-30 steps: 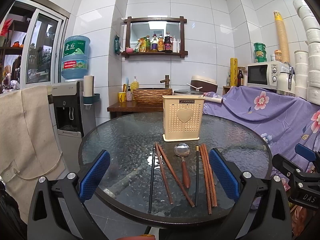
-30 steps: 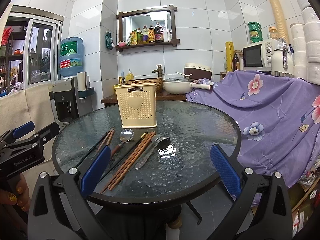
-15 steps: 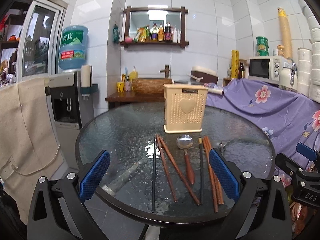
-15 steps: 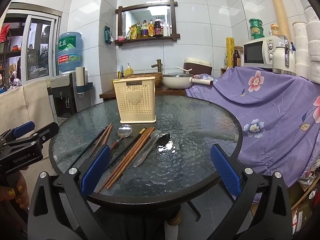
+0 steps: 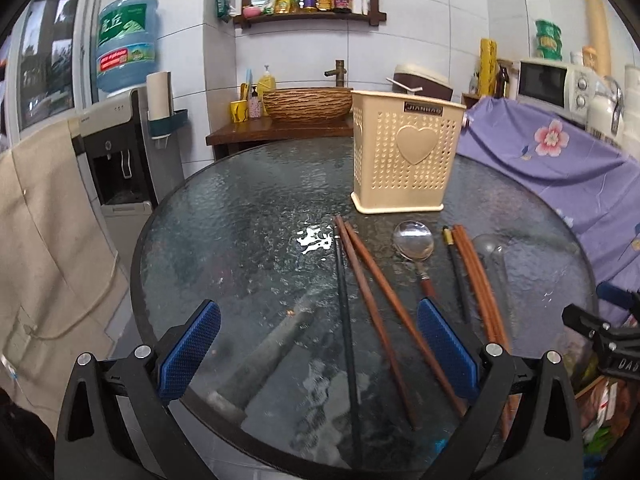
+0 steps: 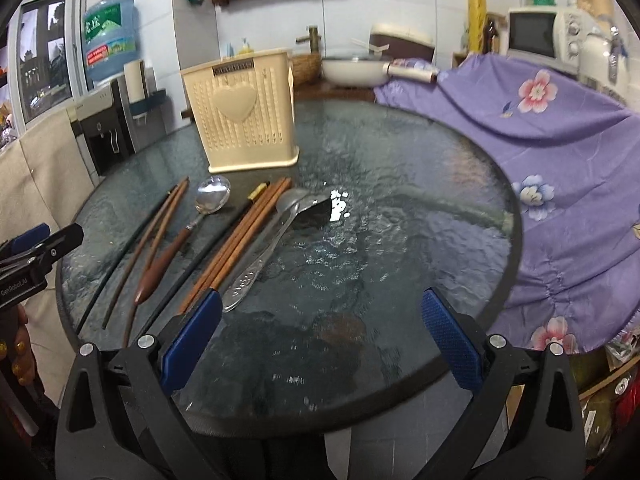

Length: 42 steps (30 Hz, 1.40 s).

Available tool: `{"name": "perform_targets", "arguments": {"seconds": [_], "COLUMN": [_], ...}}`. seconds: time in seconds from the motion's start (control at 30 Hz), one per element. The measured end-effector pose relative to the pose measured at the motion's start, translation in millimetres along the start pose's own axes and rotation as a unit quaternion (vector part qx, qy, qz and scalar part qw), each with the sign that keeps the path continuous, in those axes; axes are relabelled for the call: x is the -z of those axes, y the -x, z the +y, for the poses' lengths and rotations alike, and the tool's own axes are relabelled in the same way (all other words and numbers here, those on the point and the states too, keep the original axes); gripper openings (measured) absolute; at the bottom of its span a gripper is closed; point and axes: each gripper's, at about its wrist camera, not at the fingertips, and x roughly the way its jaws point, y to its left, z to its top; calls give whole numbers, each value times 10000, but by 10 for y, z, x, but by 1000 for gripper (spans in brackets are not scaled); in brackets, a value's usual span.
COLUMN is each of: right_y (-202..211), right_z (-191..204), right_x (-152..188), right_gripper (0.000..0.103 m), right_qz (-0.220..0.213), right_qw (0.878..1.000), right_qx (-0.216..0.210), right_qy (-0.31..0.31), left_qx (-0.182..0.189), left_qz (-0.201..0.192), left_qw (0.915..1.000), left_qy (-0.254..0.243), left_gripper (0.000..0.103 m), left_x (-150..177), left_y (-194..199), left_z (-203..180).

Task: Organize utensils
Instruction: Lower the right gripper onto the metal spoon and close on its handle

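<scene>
A cream perforated utensil holder stands upright on the round glass table. In front of it lie brown chopsticks, a black chopstick, a wood-handled metal spoon and an all-metal spoon. My left gripper hangs open over the table's near edge, above the left chopsticks. Open too, my right gripper hovers over the near edge, right of the utensils. Neither holds anything.
A purple floral cloth drapes furniture right of the table. A water dispenser and a beige cloth stand to the left. Behind are a wooden counter with a woven basin, a white pan and a microwave.
Both grippers have moved forward and lower toward the table, so the utensils and holder look larger. Both jaws stayed open and no utensil has moved.
</scene>
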Motion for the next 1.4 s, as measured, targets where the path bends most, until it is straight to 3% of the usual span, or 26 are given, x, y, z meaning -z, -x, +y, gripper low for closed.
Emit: {"name": "perform_targets", "arguments": {"seconds": [0.23,0.53,1.2,1.4], "right_y": [-432,-837,-1072,-1113], "right_z": [11,110,-25,-143], "right_x": [-315,-526,-665,-727], "right_gripper": [84,73,56,55], "right_qz": [390,775,1054,1131], "right_qw": [9992,9968,9937,9928], "right_qx": [30,173,350,309], "right_qy": [-18,78,166,256], "left_qx": [-88,150,429,444], "left_qz": [302,829,1305,1462], "left_qw": [9987,9962,9901,9878], "left_qy": [-406,-208,-299,-297], "left_gripper": [91,76,62,52], "left_x": [-153,-258,-317,-341], "left_y": [-305,-650,-1004,-1122], "left_z": [30,196,67,95]}}
